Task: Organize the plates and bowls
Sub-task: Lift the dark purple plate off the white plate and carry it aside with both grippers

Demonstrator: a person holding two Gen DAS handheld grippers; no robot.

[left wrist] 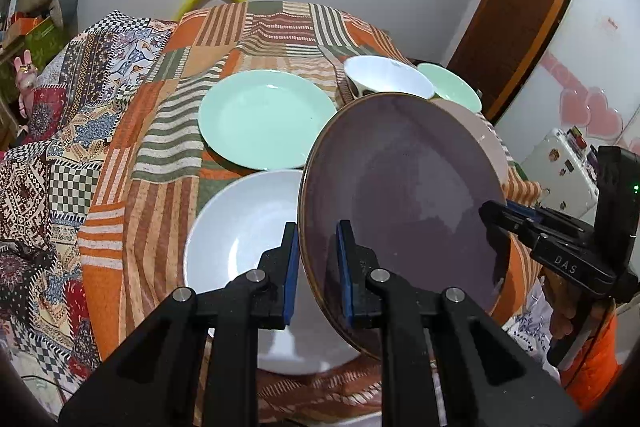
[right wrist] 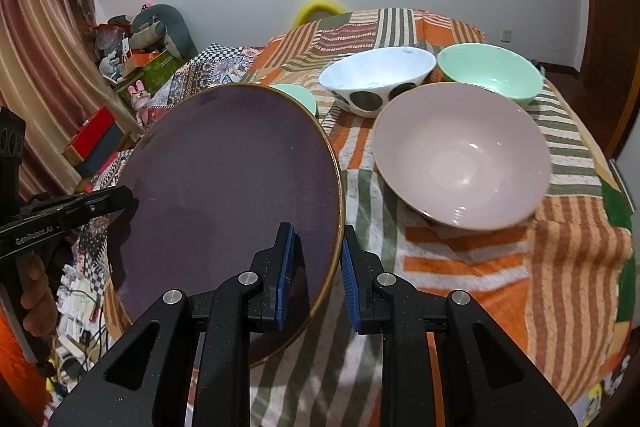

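A purple plate point(left wrist: 404, 195) with a brown rim is held tilted above the table, gripped on both sides. My left gripper point(left wrist: 318, 267) is shut on its left rim. My right gripper point(right wrist: 318, 269) is shut on its right rim and shows at the right of the left wrist view point(left wrist: 504, 211). Under the plate lies a white plate point(left wrist: 240, 223). A mint plate point(left wrist: 266, 119) lies behind it. A pink bowl point(right wrist: 464, 155), a white bowl with dark spots point(right wrist: 378, 77) and a mint bowl point(right wrist: 490, 71) stand at the right.
The table wears an orange striped patchwork cloth point(right wrist: 520, 267). A patterned bedspread point(left wrist: 60, 147) lies to the left. A white appliance point(left wrist: 560, 167) and a wooden door point(left wrist: 520, 7) are to the right. Boxes and toys point(right wrist: 132, 67) are piled by the curtain.
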